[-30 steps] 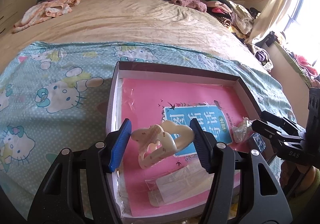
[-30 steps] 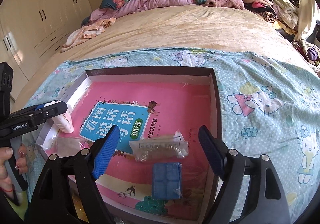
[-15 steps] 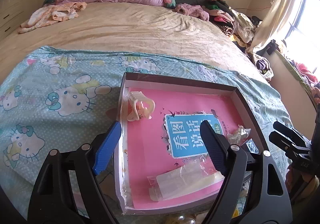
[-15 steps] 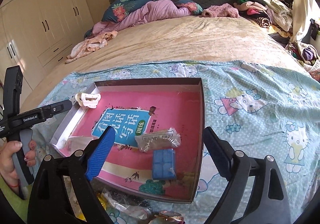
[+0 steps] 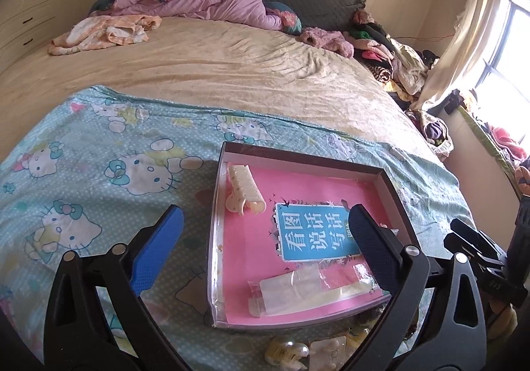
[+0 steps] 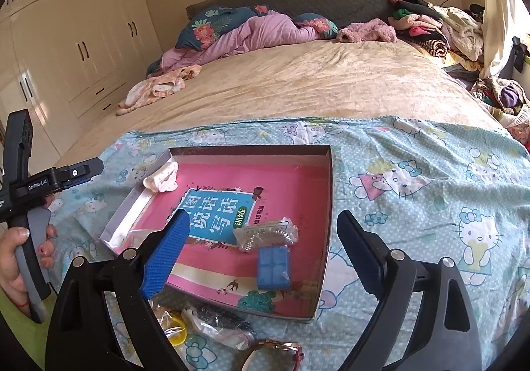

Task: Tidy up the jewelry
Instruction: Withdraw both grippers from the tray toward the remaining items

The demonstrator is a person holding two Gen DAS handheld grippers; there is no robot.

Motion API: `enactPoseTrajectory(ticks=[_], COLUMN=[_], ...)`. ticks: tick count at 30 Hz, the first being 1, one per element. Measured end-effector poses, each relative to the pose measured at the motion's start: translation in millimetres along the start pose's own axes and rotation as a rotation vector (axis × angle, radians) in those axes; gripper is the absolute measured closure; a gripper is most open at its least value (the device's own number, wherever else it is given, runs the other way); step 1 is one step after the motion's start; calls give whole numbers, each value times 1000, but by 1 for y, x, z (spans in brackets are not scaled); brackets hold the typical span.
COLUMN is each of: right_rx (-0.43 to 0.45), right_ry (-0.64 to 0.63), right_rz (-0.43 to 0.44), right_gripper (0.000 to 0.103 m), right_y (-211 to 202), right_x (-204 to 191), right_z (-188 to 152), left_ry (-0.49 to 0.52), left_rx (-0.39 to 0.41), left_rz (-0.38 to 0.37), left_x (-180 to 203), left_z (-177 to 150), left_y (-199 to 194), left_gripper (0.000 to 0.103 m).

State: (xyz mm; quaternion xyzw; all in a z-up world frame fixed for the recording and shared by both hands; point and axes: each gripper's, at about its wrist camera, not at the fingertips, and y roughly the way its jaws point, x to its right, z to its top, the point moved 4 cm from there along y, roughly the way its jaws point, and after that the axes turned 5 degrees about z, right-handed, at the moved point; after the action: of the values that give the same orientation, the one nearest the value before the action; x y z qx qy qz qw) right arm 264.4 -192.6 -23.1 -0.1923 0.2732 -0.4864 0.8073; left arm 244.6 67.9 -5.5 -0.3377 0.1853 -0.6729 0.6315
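Observation:
A shallow box (image 5: 299, 157) lined with a pink book lies on the Hello Kitty sheet. A cream claw clip (image 5: 245, 197) rests loose in its far left corner, also visible in the right wrist view as the claw clip (image 6: 162, 179). My left gripper (image 5: 265, 217) hovers above the box's near left side, its jaws opening, with nothing between the pads. My right gripper (image 6: 263, 222) hangs open over the box's near right part (image 6: 328, 205), above a packeted silver comb (image 6: 265, 233) and a blue block (image 6: 273, 266). A clear packet (image 5: 308, 288) lies near the front wall.
Loose pieces lie on the sheet in front of the box: a pearl clip (image 5: 285, 351), a yellow ring (image 6: 175, 334), plastic packets (image 6: 215, 324) and a rose-gold watch (image 6: 275, 347). A hand (image 6: 13, 255) holds the left gripper's handle. Clothes pile up at the bed's far right.
The left gripper let go of the cream claw clip, which now lies in the box's far left corner. Its jaws spread wide. Both grippers drew back and rose from the box.

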Motion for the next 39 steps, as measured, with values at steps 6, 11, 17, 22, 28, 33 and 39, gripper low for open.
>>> enactPoseTrajectory(ticks=[6, 11, 17, 22, 28, 33, 39], right_rx=[18, 34, 44, 52, 57, 48, 33], right_ry=[-20, -38, -50, -71, -97, -132, -158], right_rz=[8, 14, 26, 38, 55, 59, 67], right_gripper=[14, 14, 14, 14, 14, 14, 14], right_y=[-13, -23, -33, -42, -53, -57, -60], right_x=[-7, -14, -20, -26, -35, -43, -49], right_z=[3, 4, 4, 3, -2, -8, -18], left_ry=[-2, -3, 0, -10, -4, 0, 22], left_rx=[32, 61, 85, 114, 120, 117, 109], left_rz=[-19, -27, -32, -29, -30, -36, -22], left_x=[2, 2, 1, -1, 1, 5, 12], left_z=[4, 6, 7, 7, 3, -11, -27], left_y=[-21, -38, -57, -73, -81, -86, -91], left_gripper=[10, 10, 10, 10, 10, 10, 10])
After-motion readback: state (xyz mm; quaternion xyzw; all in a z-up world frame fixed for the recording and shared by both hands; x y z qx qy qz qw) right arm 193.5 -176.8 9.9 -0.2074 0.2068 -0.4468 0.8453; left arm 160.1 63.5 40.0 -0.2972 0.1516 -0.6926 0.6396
